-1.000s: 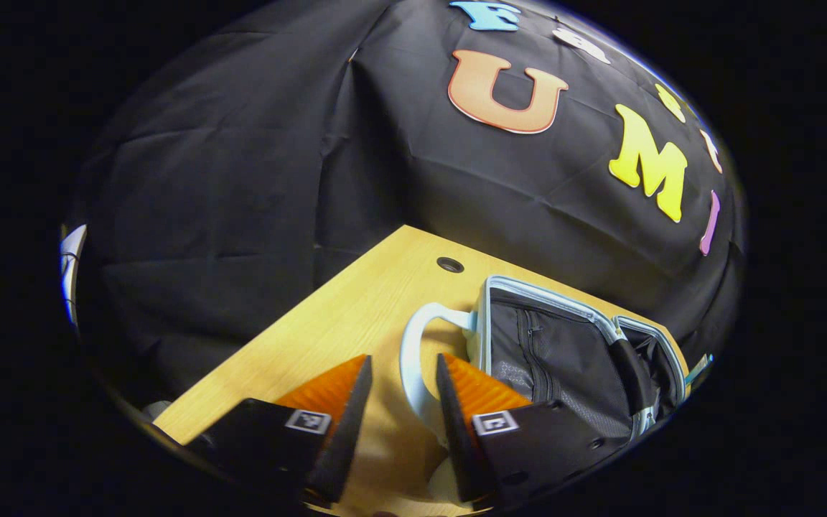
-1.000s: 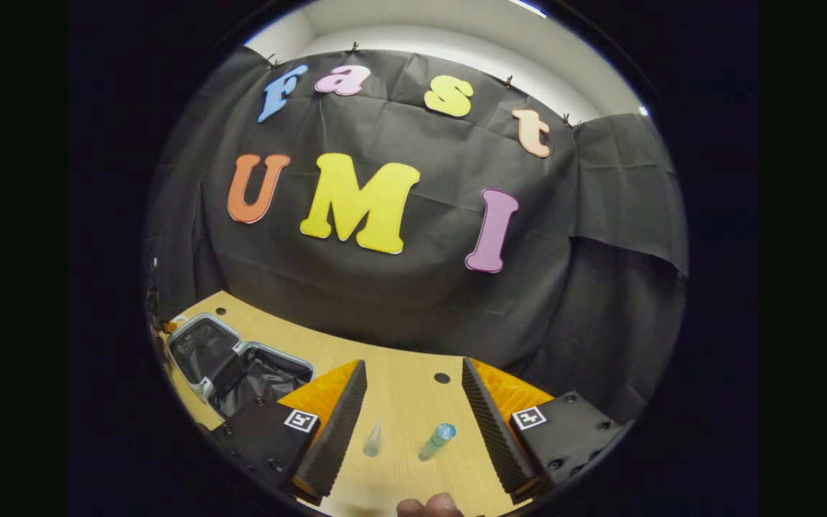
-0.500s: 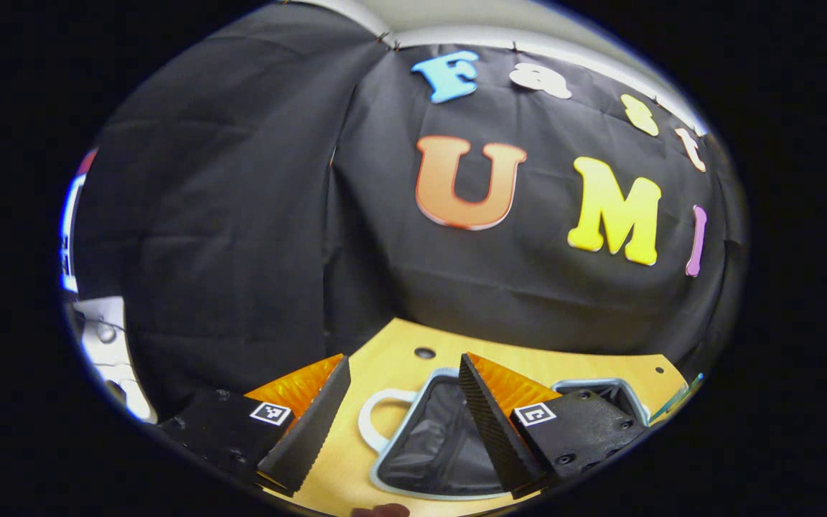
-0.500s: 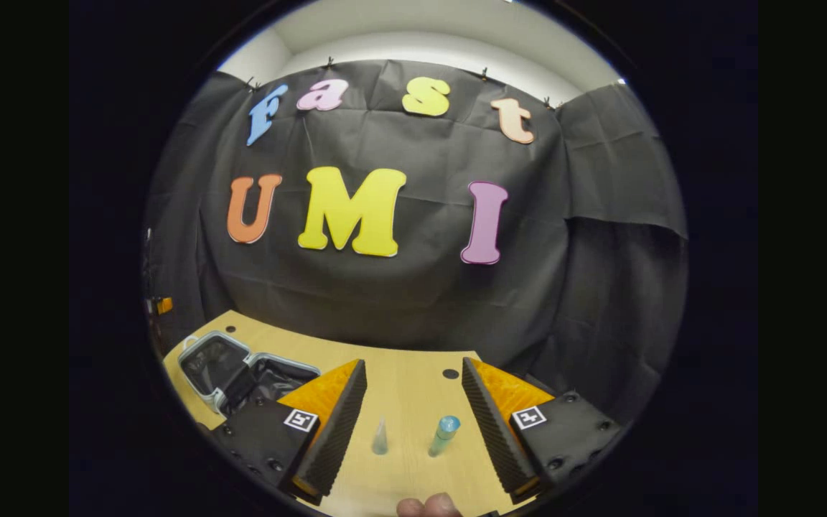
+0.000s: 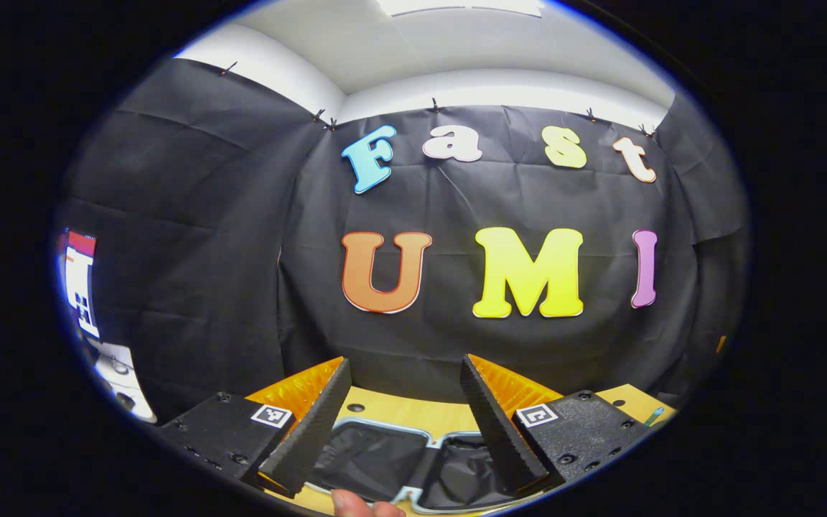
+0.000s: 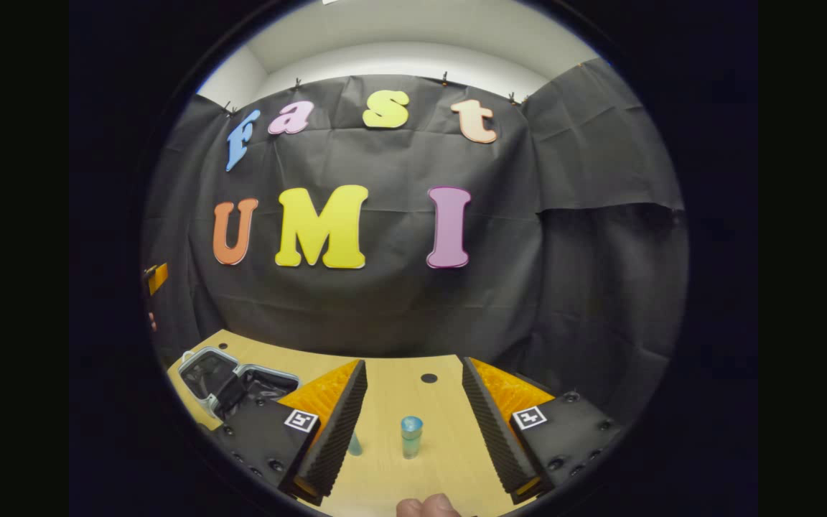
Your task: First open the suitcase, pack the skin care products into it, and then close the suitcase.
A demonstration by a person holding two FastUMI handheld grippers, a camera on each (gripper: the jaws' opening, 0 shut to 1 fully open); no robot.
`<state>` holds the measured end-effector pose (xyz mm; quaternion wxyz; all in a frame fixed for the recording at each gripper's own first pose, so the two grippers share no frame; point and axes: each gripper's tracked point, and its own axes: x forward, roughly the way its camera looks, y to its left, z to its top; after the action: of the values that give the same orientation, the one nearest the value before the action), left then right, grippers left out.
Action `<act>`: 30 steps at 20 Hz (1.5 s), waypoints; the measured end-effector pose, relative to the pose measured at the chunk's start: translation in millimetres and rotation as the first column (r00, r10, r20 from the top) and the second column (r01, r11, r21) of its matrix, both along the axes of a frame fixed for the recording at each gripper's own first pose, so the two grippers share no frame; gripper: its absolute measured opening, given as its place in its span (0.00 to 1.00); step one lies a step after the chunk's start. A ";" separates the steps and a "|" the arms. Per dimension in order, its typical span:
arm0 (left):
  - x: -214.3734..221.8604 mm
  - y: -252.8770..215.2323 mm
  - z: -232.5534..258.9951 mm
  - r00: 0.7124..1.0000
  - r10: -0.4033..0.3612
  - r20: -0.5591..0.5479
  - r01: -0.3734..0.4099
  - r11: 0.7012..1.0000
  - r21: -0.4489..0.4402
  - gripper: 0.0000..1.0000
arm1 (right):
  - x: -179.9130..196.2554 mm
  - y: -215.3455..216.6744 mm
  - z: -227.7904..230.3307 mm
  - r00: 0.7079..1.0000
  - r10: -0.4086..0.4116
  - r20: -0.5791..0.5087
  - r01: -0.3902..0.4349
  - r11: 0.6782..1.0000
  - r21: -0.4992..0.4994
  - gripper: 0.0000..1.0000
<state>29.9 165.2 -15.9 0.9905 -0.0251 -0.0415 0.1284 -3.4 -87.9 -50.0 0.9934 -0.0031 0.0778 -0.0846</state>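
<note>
Right gripper (image 6: 413, 424) hovering low over table (image 6: 385, 373), fingers spread wide, nothing between. Bottle (image 6: 410, 436) standing upright just ahead in gap; second small bottle (image 6: 354, 445) peeking out beside left finger. Two products counted. Best approach: dropping straight down, centring bottle, squeezing gently so it isn't tipping. Left gripper (image 5: 405, 420) hanging over suitcase (image 5: 385, 459), fingers apart, empty. One suitcase, lying open, both halves showing dark lining.

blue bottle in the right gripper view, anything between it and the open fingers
Nothing visible. The blue bottle stands upright on bare table, ahead of the right gripper and between the lines of its open fingers. A second small bottle stands beside the left finger, partly hidden.
</note>
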 end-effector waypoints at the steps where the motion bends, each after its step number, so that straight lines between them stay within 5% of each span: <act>1: -3.2 -22.6 -8.0 1.000 -0.024 -0.018 0.024 1.000 -0.016 0.97 | -2.6 -7.6 -3.3 1.000 -0.002 -0.003 0.002 1.000 -0.004 0.80; 8: -0.9 -159.3 -43.2 0.961 -0.257 -0.105 0.259 0.966 0.008 0.97 | -25.4 -27.9 -42.4 0.996 0.040 -0.084 -0.038 0.999 0.023 0.80; 17: 11.9 -300.2 -175.2 0.799 -0.492 -0.346 0.531 0.847 0.022 0.98 | -41.3 -54.3 -99.8 0.967 0.071 -0.246 -0.075 0.997 -0.010 0.80; 23: 40.6 -345.7 -265.7 0.719 -0.509 -0.473 0.561 0.827 -0.036 0.97 | -63.7 -98.6 -110.7 0.953 -0.004 -0.302 -0.018 0.998 -0.068 0.78; 30: 77.2 -359.3 -312.2 0.675 -0.493 -0.549 0.540 0.837 -0.089 0.98 | -72.3 -127.8 -121.7 0.939 -0.080 -0.335 0.055 0.995 -0.082 0.80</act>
<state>107.0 -194.1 -328.1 0.9547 0.0425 0.2492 -0.1568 -75.6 -215.7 -171.7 0.9610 -0.0505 0.2442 -0.1197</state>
